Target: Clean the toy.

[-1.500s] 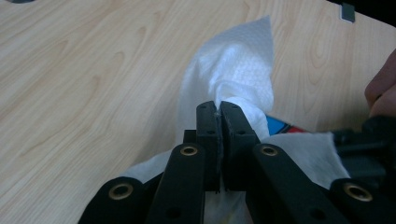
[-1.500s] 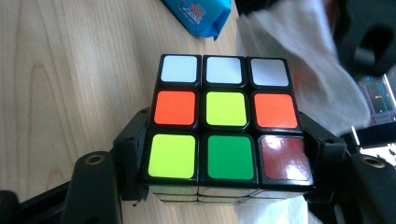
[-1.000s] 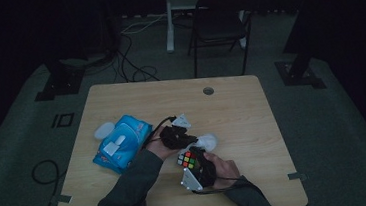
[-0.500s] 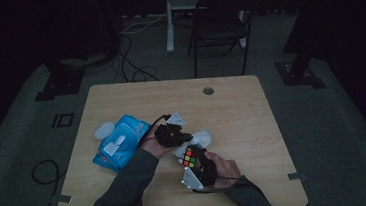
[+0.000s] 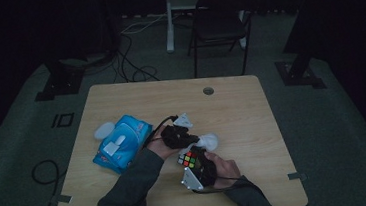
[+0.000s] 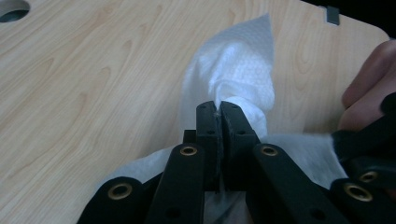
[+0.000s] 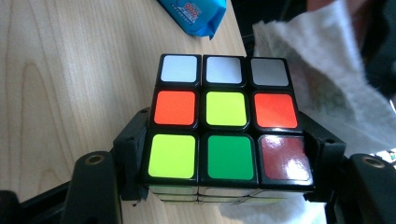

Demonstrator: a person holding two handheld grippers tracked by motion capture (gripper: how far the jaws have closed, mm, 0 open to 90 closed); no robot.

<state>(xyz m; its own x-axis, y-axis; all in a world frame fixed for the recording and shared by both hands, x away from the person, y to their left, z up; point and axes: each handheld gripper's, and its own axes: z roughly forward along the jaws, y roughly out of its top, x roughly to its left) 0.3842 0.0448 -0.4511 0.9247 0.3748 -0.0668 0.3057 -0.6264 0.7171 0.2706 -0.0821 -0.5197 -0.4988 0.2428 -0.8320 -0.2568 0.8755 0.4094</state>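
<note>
Evidently the wiping step is in hand: the right gripper clamps the puzzle cube just above the worktop, while the left gripper, jaws pressed together on a white wipe, must next bring it onto the cube's face. Its coloured squares read clearly from the right gripper view, whereas the high view shows the blue wipe pack lying to the left.

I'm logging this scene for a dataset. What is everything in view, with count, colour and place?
puzzle cube: one, multicoloured, clamped between the right gripper's jaws
wipe: one, white, pinched by the left gripper beside the cube
wipes pack: one, blue, table's left part
loose wipe: one, white, by the pack's far left corner
table: one, light wood
chair: one, dark, beyond the table
left gripper: one, black, shut
right gripper: one, black, near edge
</note>
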